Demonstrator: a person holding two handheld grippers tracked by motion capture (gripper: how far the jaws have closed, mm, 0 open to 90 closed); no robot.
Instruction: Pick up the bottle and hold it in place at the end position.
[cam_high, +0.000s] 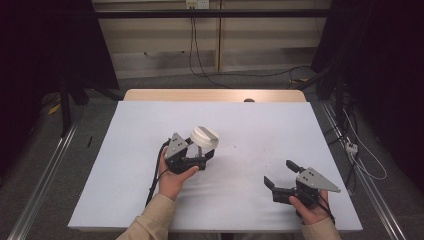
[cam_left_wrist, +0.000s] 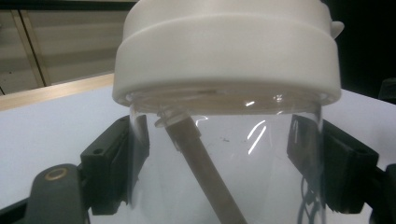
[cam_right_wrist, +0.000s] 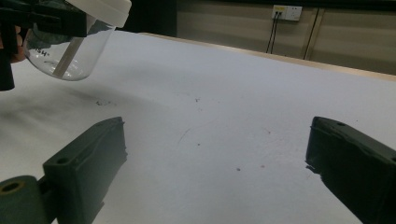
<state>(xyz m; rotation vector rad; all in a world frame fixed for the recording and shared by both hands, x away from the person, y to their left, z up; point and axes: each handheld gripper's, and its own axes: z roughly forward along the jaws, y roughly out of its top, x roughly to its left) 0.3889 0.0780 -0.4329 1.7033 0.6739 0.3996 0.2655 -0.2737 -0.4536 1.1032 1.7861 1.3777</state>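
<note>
Your left gripper (cam_high: 204, 156) pinches a clear cup (cam_left_wrist: 224, 163) with a white lid (cam_high: 205, 135); the pads press the clear wall from both sides just below the lid rim. In the left gripper view, a brownish straw (cam_left_wrist: 205, 172) slants inside the cup, its top near the underside of the lid. From the high view, the cup sits at about the middle of the table (cam_high: 125, 165), slightly left of centre, tilted so the lid faces up and away from you. In the right gripper view it hangs clear of the white surface with a faint shadow below it. Your left hand (cam_high: 172, 182) grips the tool body from below, cable trailing back toward your sleeve. Your right gripper (cam_high: 282, 172) rests low near the right front part of the table, well apart from the cup, jaws spread wide with nothing between them. Your right hand (cam_high: 312, 209) holds it from behind. The white surface carries a few small dark specks and a faint curved scuff between the spread jaws.
</note>
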